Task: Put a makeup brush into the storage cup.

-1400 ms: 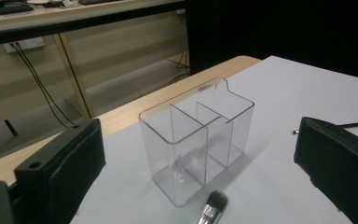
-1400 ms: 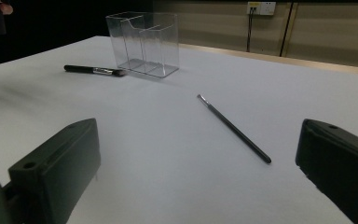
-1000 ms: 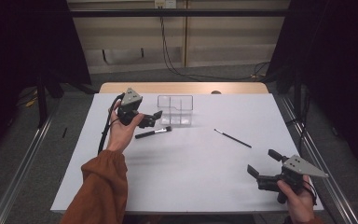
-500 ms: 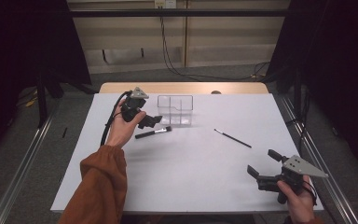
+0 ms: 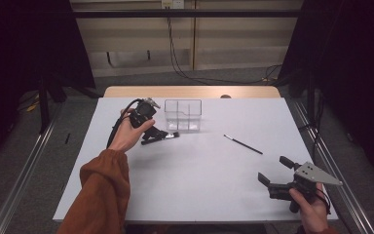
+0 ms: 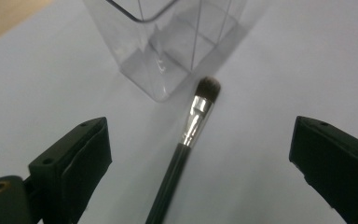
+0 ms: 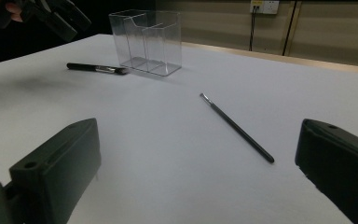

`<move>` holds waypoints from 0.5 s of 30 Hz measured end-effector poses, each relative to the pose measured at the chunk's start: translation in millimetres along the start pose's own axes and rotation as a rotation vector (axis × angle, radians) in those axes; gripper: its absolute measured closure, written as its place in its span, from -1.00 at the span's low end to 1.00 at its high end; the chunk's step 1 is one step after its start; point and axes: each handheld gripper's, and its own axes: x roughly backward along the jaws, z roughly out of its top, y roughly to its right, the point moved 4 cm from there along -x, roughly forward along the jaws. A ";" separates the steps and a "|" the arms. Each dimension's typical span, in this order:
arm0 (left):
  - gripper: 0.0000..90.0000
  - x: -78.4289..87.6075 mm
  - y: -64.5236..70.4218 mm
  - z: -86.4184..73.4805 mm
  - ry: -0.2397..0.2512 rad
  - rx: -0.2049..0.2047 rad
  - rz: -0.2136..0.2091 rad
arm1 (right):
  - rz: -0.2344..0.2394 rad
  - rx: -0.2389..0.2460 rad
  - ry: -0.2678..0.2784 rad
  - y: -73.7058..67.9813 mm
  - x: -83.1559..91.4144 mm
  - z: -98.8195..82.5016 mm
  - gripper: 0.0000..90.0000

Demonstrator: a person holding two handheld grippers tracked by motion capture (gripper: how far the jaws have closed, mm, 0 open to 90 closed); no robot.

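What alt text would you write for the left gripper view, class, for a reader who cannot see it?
A makeup brush with a black handle, silver ferrule and dark bristles lies on a white table, between the open black jaws of the left gripper. Its bristle tip points toward the base of a clear plastic organizer just beyond it.

Makeup brush [image 6: 186,140] between wide-apart fingers [image 6: 81,161], bristles near clear organizer [image 6: 168,51] on white table [image 6: 270,70].
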 end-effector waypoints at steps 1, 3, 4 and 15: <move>-0.87 -2.0 0.0 -0.2 -0.012 0.000 0.001 | 0.000 -0.001 0.000 0.0 -0.1 0.0 -1.00; -0.87 -5.9 -0.2 -0.7 -0.038 -0.015 -0.004 | 0.001 -0.001 0.000 0.0 0.0 -0.2 -1.00; -0.87 -8.2 -0.6 -0.9 -0.053 -0.024 -0.001 | 0.002 0.000 0.000 0.1 0.0 -0.2 -1.00; -0.88 -27.2 -1.7 -3.8 -0.185 -0.032 -0.027 | 0.012 0.006 -0.002 -0.9 0.1 -0.1 -1.00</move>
